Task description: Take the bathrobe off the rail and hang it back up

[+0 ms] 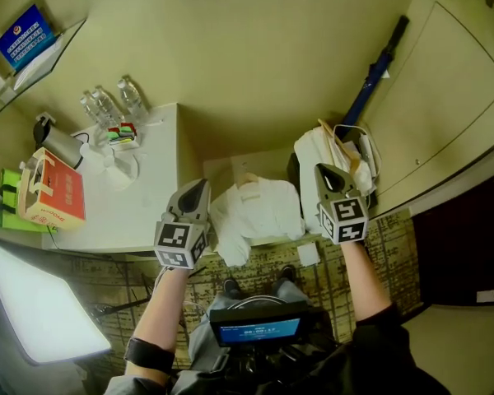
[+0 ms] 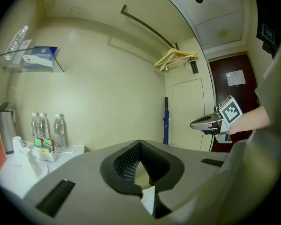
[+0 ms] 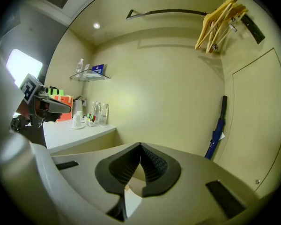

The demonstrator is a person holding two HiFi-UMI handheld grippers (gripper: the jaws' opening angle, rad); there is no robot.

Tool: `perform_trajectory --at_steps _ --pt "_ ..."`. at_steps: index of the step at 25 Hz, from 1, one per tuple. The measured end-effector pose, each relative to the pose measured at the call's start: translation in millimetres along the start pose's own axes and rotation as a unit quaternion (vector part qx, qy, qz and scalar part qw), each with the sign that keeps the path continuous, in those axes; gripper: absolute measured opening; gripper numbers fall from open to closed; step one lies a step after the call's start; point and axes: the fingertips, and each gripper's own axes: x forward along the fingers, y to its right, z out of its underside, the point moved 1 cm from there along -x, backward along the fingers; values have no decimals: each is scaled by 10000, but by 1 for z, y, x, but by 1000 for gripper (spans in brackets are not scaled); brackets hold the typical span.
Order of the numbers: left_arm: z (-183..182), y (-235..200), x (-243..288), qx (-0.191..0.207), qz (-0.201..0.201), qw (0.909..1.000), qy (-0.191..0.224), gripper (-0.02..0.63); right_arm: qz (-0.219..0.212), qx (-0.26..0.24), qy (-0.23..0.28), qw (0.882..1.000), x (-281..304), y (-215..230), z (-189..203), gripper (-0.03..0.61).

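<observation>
Loosely crumpled, the white bathrobe (image 1: pixel 259 208) lies heaped.

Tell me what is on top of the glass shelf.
On the glass shelf stand a clear bottle and a blue printed card. Whatever lies behind the card is covered.

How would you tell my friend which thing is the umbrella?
Find the big cream door on the right wall. In the corner beside it the umbrella leans against the wall, beyond the white bathrobe. It is the only long, thin, dark blue thing there, with a black handle on top; everything near it is white or cream.
</observation>
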Motion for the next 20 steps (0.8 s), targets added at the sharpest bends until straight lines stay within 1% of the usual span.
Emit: perform_trajectory --at_steps 4,11,20 --pt "-1 5 -3 77 34 10000 48 0 109 23 -67 9999 -11 8 9 20" --pt "0 14 -7 163 -26 9999 23 0 215 68 -172 9996 -22 19 24 20" --pt "12 16 -6 136 -134 9998 -108 0 138 92 -224 9996 -22 21 35 20"
